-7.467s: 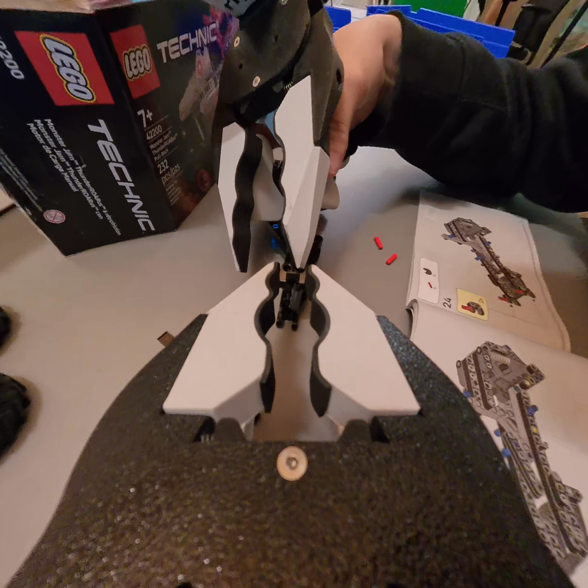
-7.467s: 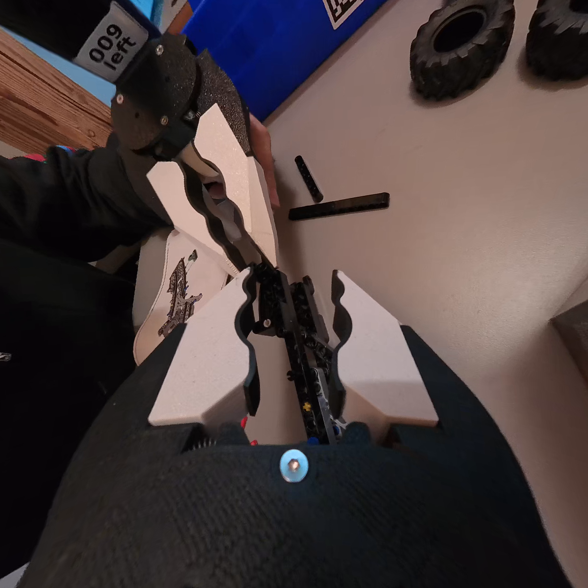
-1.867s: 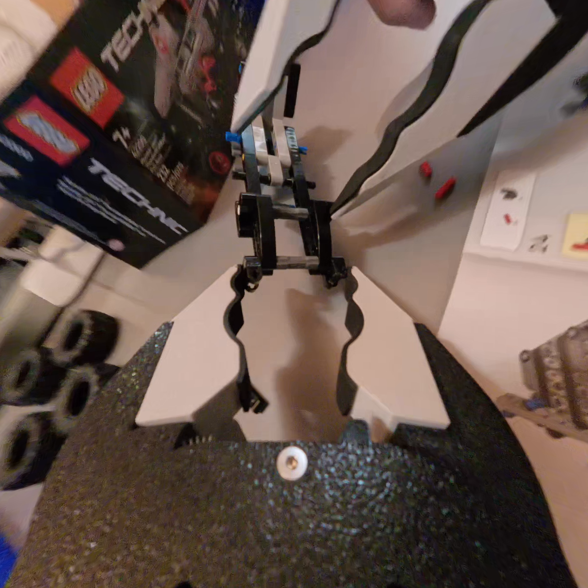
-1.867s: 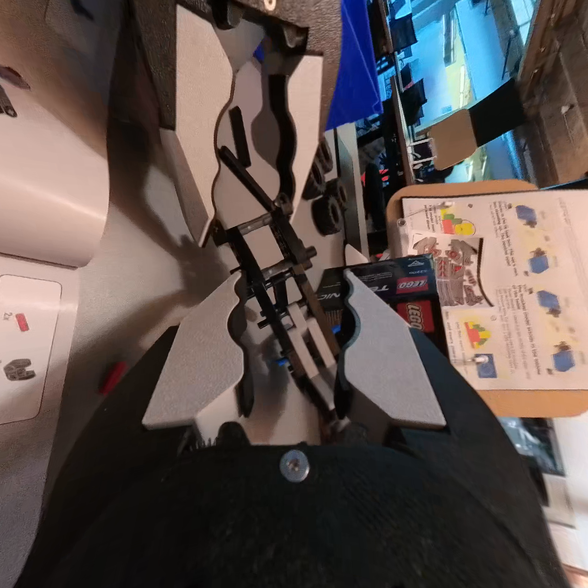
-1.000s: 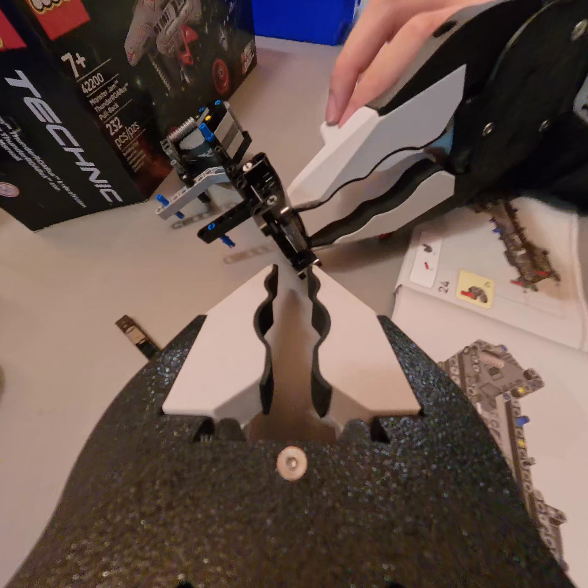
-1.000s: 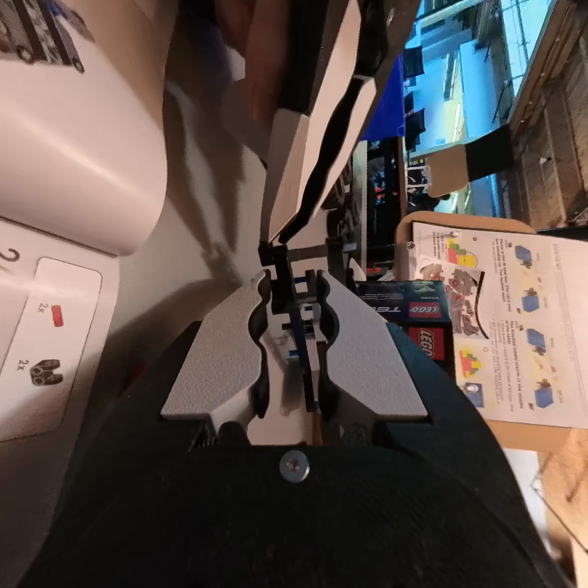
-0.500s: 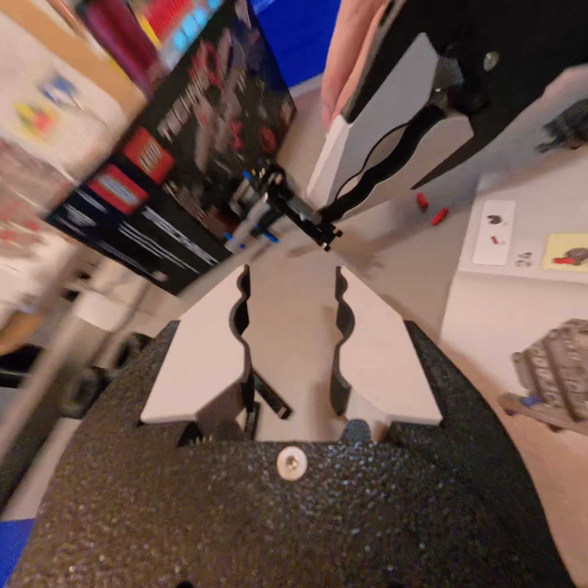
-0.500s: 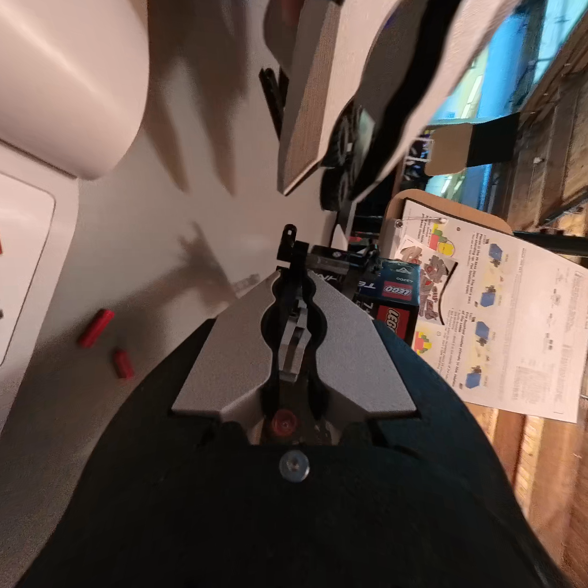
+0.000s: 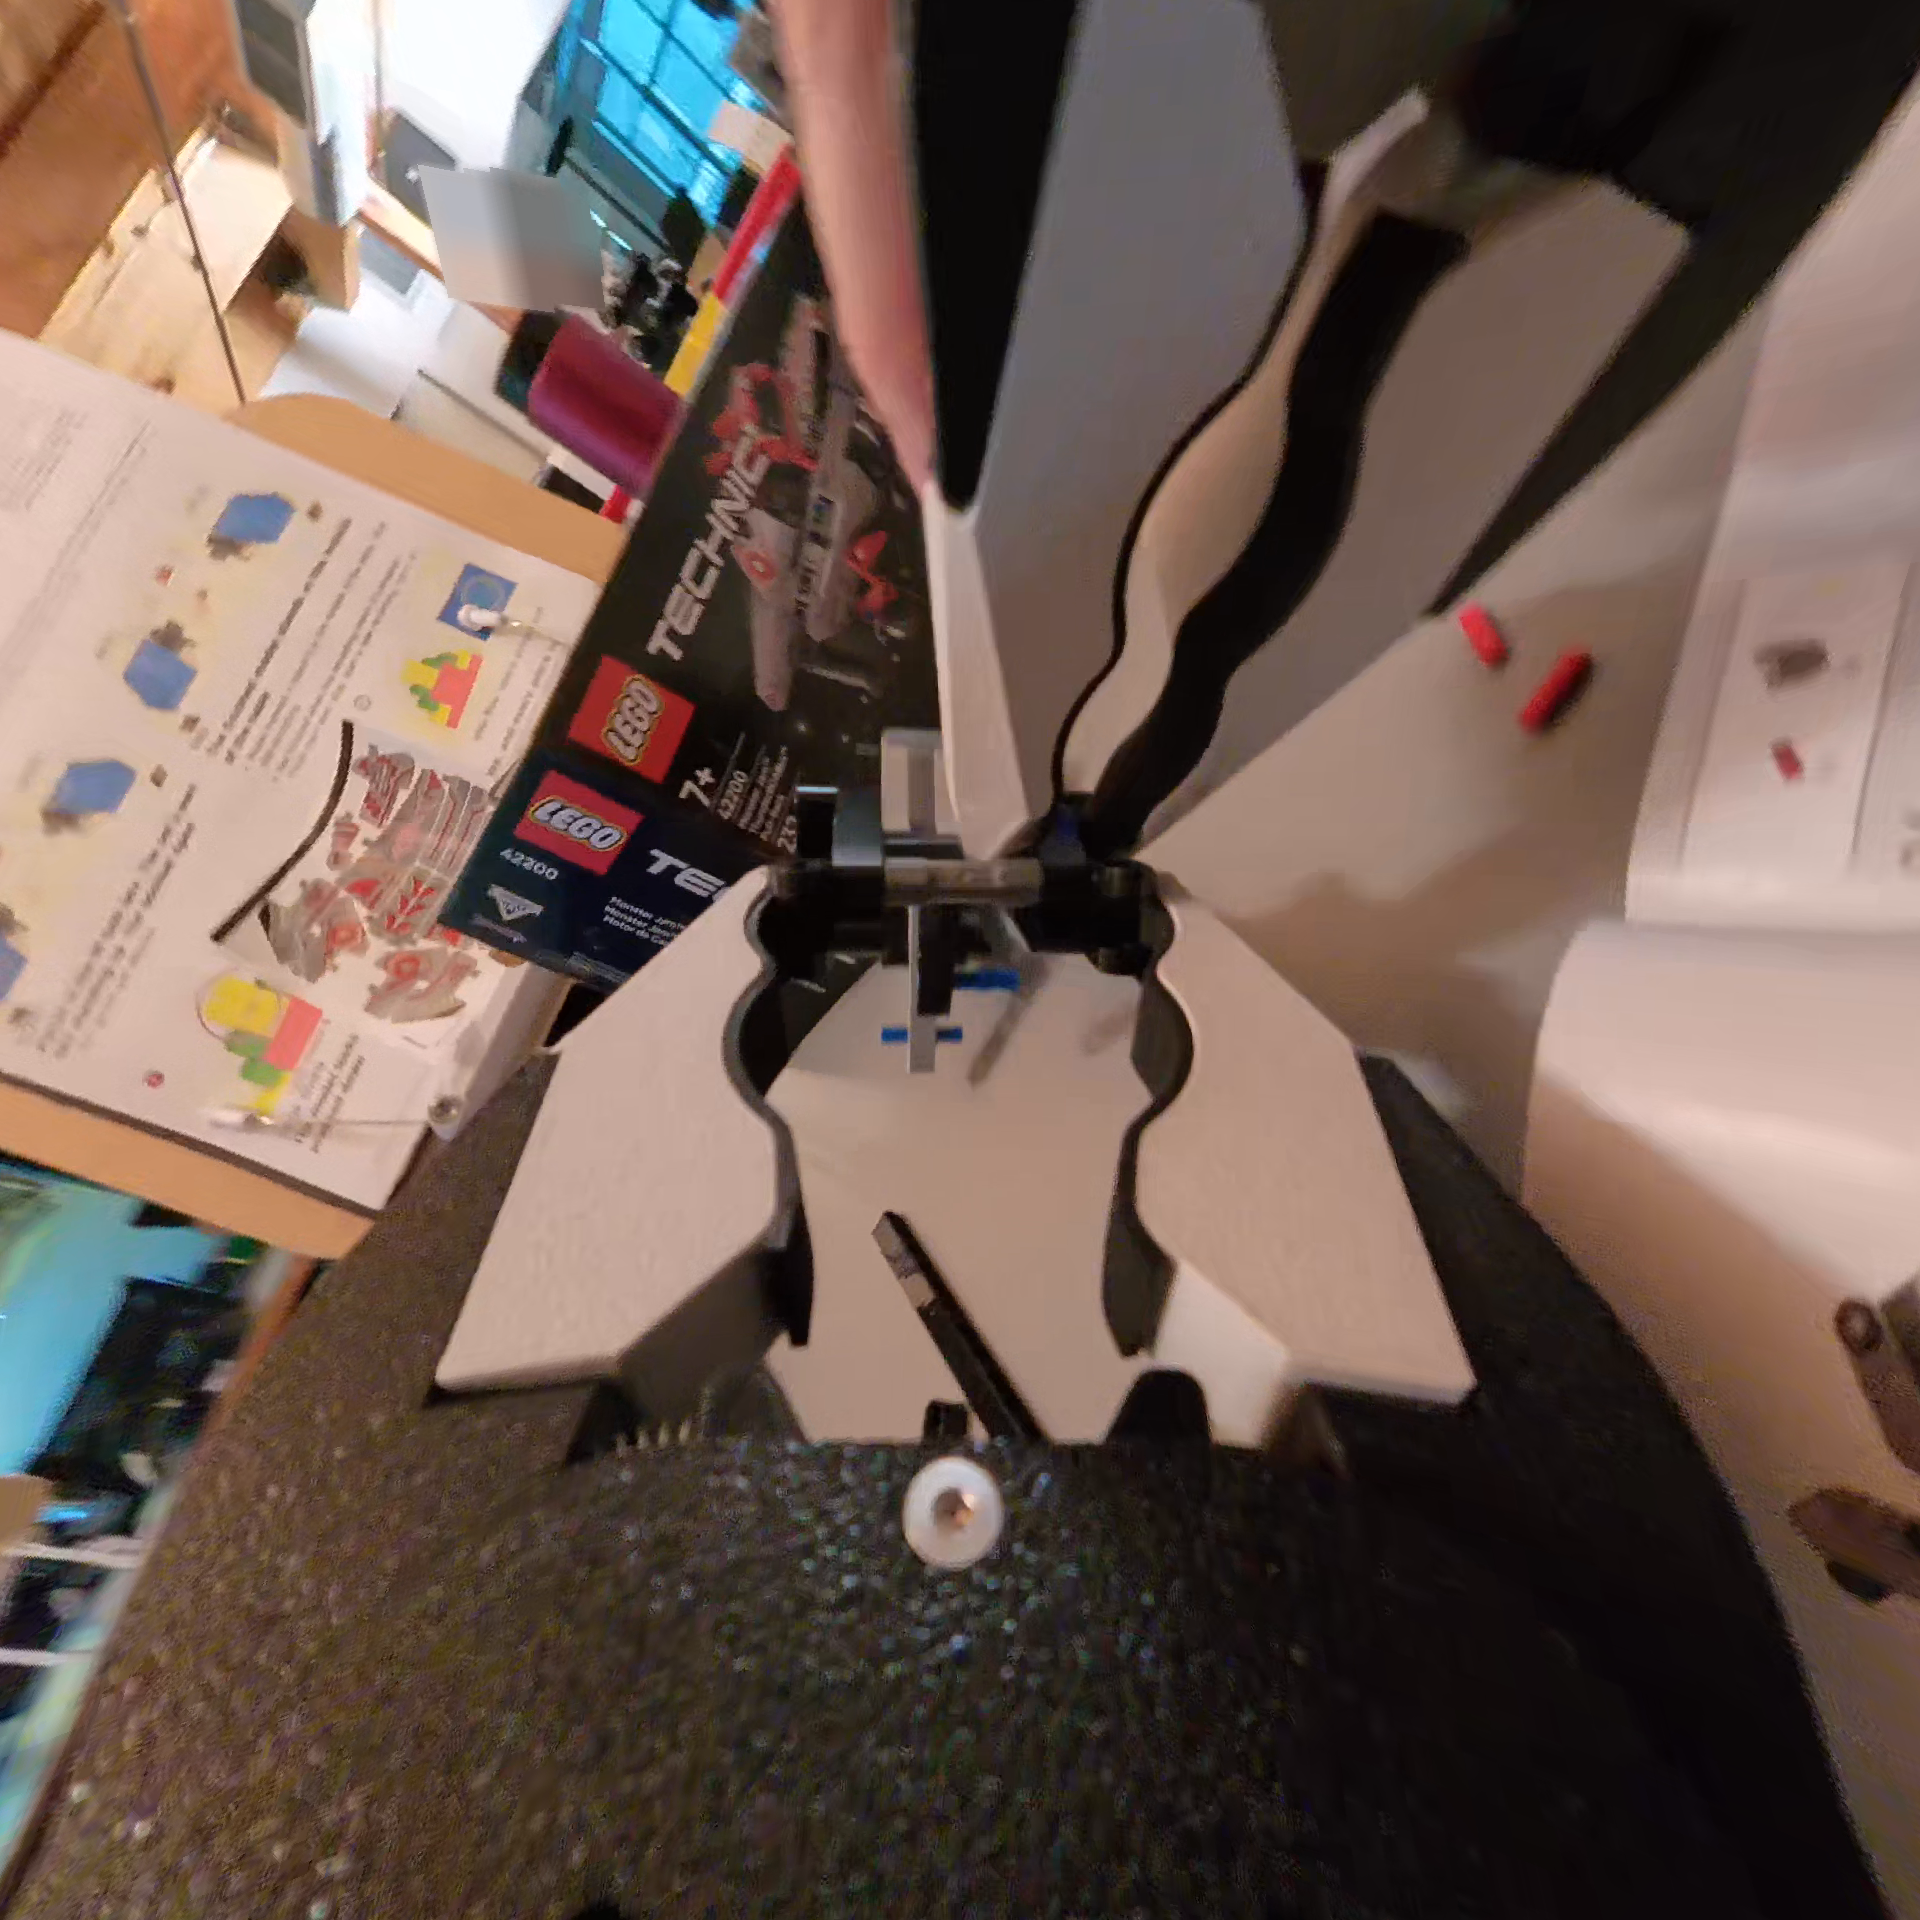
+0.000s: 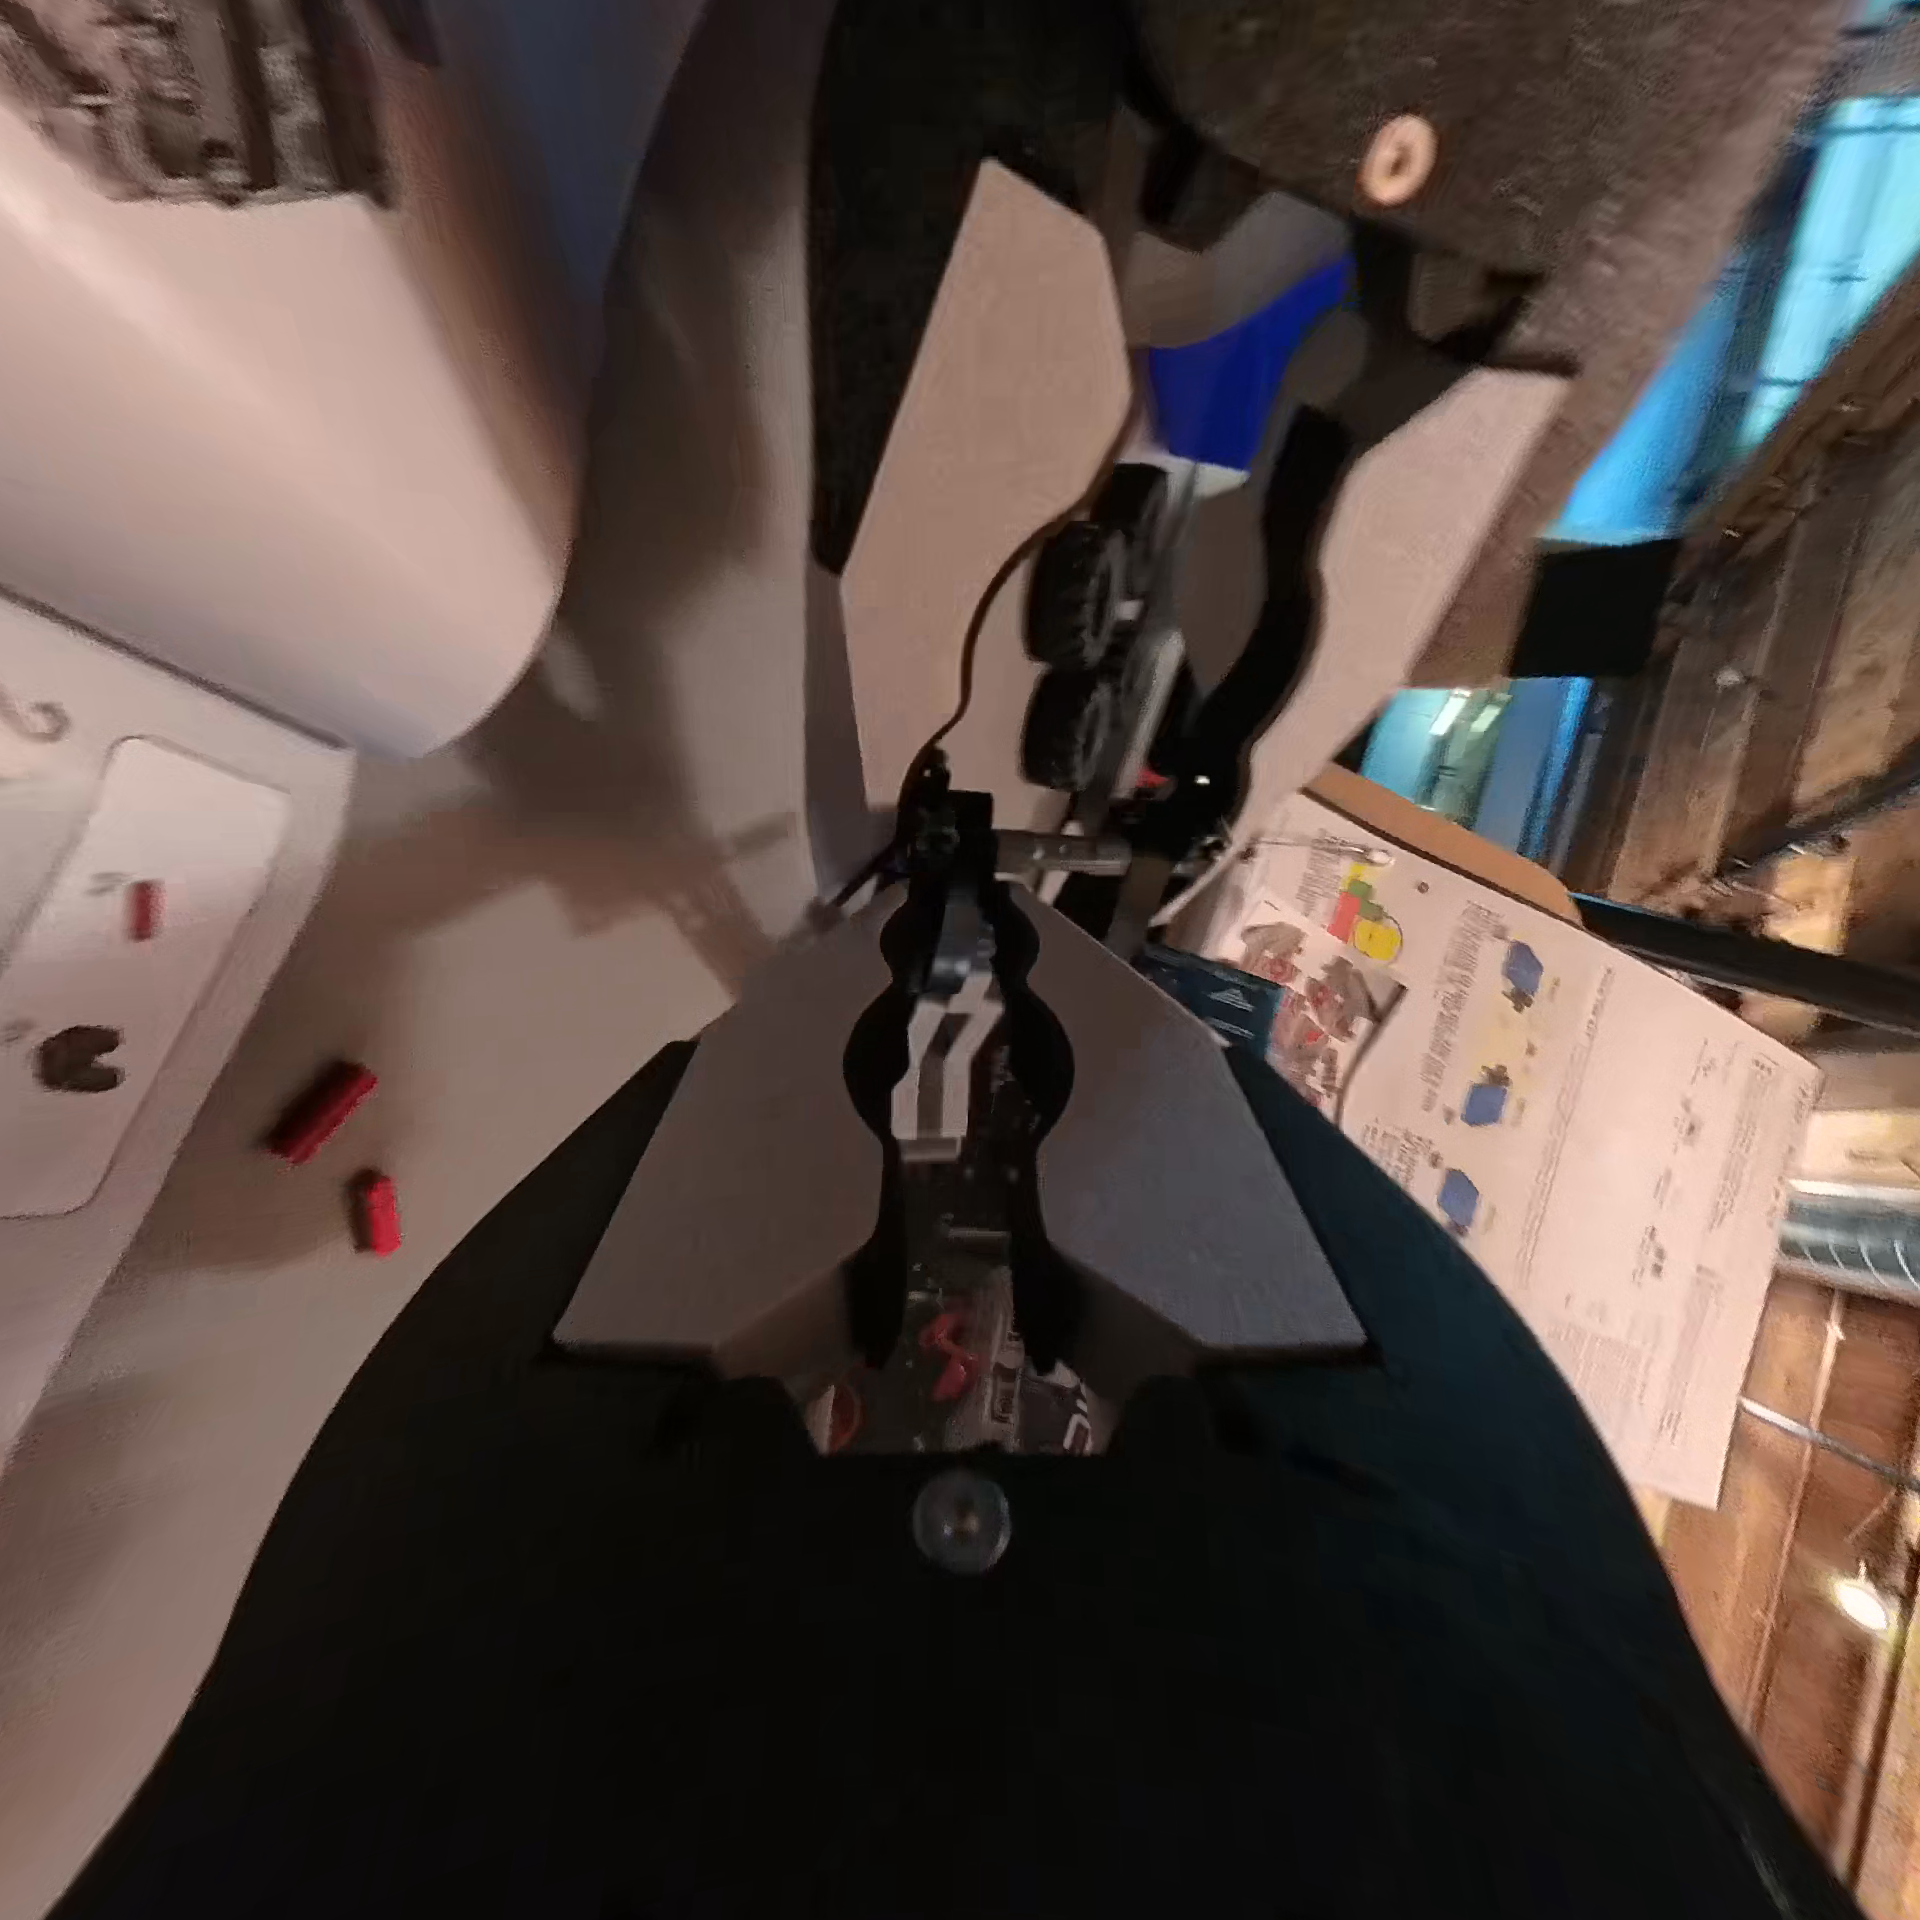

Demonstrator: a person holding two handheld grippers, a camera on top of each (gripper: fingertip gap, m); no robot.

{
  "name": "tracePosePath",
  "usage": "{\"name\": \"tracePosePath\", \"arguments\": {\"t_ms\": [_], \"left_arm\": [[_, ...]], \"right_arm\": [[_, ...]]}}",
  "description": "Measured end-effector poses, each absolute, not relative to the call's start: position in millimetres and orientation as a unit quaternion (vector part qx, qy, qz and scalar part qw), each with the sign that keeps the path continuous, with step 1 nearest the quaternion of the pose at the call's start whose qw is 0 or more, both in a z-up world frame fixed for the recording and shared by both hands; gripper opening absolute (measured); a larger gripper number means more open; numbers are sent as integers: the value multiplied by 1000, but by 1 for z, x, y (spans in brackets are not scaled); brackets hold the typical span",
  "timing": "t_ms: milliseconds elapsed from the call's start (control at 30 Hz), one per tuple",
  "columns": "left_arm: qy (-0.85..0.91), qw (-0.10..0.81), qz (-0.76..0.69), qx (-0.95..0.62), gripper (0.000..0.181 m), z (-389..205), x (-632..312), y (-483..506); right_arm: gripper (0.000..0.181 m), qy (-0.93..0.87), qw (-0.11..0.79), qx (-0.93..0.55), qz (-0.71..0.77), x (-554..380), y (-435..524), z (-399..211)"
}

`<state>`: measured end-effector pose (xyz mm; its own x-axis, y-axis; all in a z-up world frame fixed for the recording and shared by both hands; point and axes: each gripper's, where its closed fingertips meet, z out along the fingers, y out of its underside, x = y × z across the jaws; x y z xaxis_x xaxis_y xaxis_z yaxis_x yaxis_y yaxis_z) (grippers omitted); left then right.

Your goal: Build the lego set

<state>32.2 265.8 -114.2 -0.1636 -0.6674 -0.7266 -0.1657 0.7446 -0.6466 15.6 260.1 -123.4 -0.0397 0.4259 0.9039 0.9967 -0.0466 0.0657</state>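
We hold the chassis (image 9: 940,883) between both grippers.
Right gripper (image 10: 951,925) clamps it; left gripper (image 9: 956,904) spans its axle, wide apart.

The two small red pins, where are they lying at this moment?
In the right wrist view the two red pins lie loose on the table, left of the right gripper, beside the open instruction booklet.

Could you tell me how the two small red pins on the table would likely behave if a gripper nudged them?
The red pins look short and rounded, so they would probably roll or skid across the smooth table. Being tiny, they seem light and easily scattered.
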Motion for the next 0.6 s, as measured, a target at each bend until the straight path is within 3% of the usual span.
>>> {"name": "tracePosePath", "arguments": {"t_ms": [200, 300, 467, 500, 533, 567, 600], "left_arm": [[661, 561, -321, -380, 64, -96, 29, 282], [623, 542, -357, -438, 64, -92, 29, 292], [567, 503, -409, -509, 64, -90, 27, 306], [558, 498, -421, -513, 64, -89, 27, 307], [552, 492, -432, -516, 64, -89, 26, 308], [545, 486, -440, -523, 64, -89, 26, 309], [540, 479, -448, -528, 64, -89, 26, 310]], "right_arm": [[32, -493, 490, -601, -394, 25, 268, -90], [31, -431, 541, -588, -419, 29, 273, -80], [4, -428, 543, -571, -444, 24, 278, -85], [34, -440, 536, -578, -430, 23, 277, -90], [76, -447, 534, -586, -415, 23, 275, -95], [66, -437, 540, -592, -409, 26, 274, -94], [68, -421, 553, -595, -403, 27, 276, -91]]}}
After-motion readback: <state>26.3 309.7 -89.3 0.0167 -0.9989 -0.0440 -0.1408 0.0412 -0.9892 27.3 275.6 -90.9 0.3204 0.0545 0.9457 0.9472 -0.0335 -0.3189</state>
